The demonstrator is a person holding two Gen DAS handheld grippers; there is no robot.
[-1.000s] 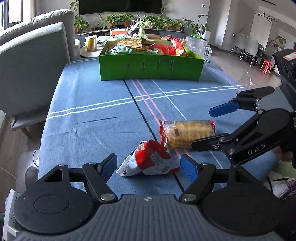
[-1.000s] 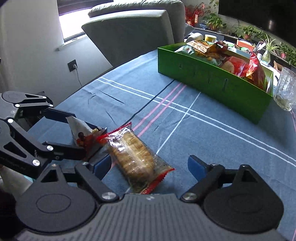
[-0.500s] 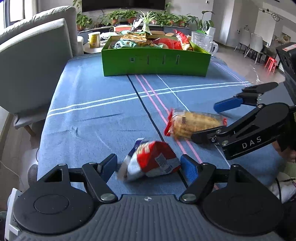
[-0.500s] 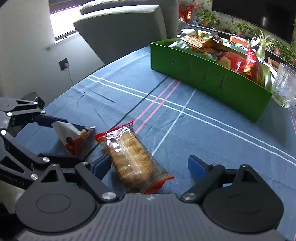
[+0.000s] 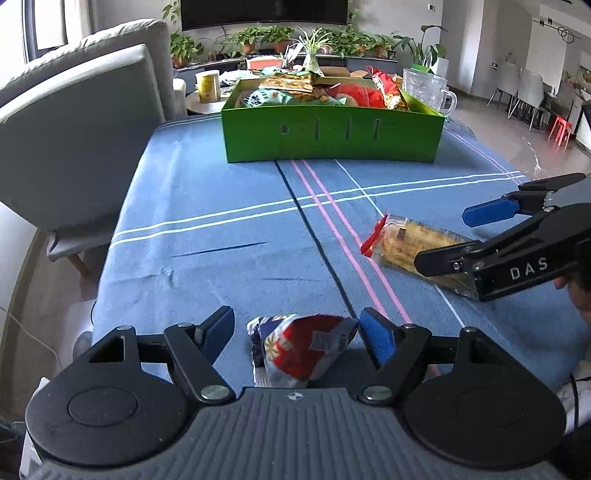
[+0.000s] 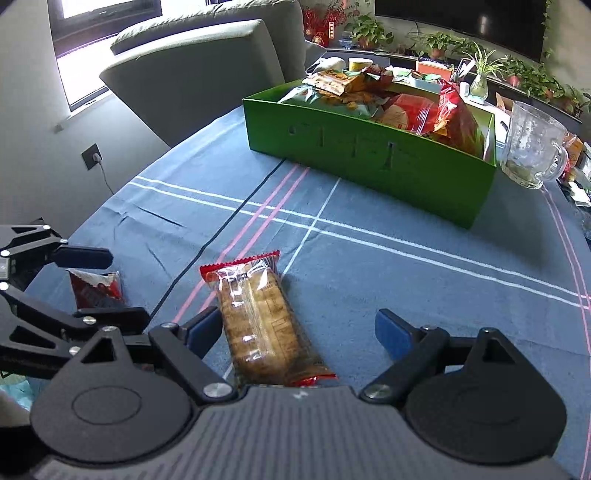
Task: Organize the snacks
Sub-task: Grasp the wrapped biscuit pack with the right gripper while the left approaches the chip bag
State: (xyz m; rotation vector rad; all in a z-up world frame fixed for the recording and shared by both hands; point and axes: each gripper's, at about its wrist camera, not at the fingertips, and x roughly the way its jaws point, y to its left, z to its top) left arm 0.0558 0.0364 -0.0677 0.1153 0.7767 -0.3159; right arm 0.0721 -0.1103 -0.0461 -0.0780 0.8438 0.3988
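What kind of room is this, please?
Probably a home living room: a grey upholstered sofa, a large dark television screen above a row of potted green plants, and a dining area beyond.

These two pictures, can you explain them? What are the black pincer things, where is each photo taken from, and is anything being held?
A person holds a hand-held claw in each hand, with a camera on each looking along its fingers. One picture looks out from the left claw, the other from the right claw. On the blue tablecloth a small red snack bag lies between the left fingers and a cracker pack between the right. Both claws stand open, gripping nothing. Farther back is a green box full of snacks.
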